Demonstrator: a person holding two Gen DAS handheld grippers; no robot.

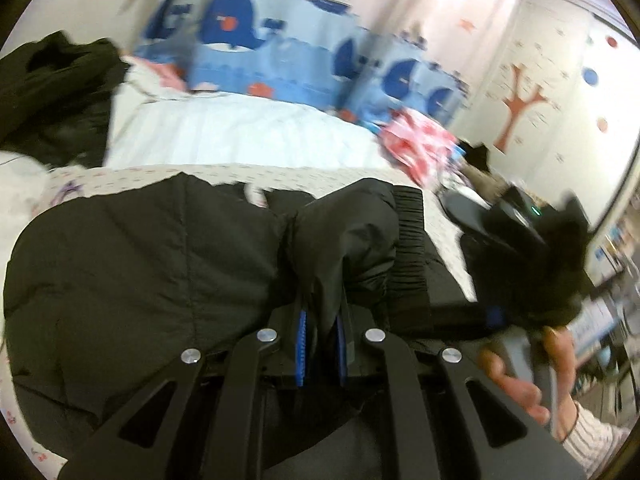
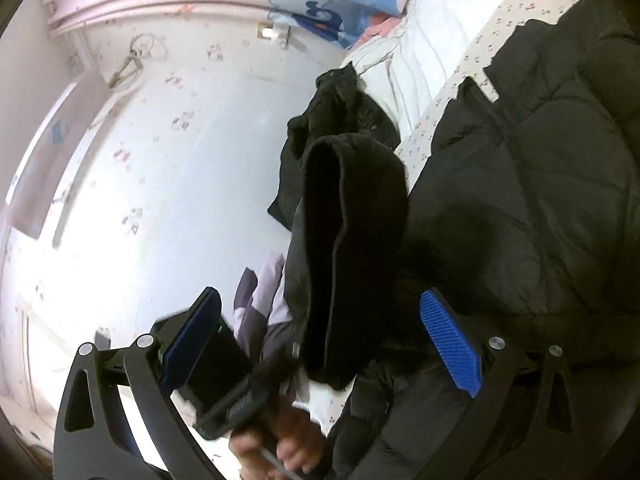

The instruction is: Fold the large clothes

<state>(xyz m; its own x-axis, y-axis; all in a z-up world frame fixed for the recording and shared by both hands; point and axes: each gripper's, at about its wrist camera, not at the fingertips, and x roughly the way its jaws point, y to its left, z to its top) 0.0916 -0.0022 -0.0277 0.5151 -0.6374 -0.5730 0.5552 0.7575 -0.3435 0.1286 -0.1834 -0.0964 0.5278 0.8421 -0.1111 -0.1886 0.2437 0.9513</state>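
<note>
Two blue ribbed pads of the left gripper (image 1: 323,344) were pressed together on a fold of the black jacket (image 1: 160,256), the cloth bunching up from between its black fingers at the 6 o'clock edge of the left wrist view. Matte, quilted and puffy, the jacket lay in broad creased panels across the near half of the bed (image 1: 248,136), its sleeve ending in a gathered, ribbed cuff (image 1: 412,240) at about 3 o'clock from the pinch.

At the right gripper (image 2: 320,344) the fingers stood spread wide, one blue textured pad at 4 o'clock and the other at 8 o'clock in the right wrist view, with a dark tube of the jacket's fabric (image 2: 352,260) hanging in the gap between them; whether either pad touched it could not be told. The rest of the jacket filled that view from 1 to 5 o'clock.

Under the garment ran a cream sheet with a small floral print (image 1: 132,178), and beyond it a smooth white quilt. A second heap of dark clothing (image 1: 60,92) sat at 10 o'clock in the left wrist view, a pink and red patterned cloth (image 1: 416,140) at 2 o'clock. Blue whale-print bedding (image 1: 256,52) stood along the far side at 12 o'clock, before a pale wall with a brown tree sticker (image 1: 516,108).
</note>
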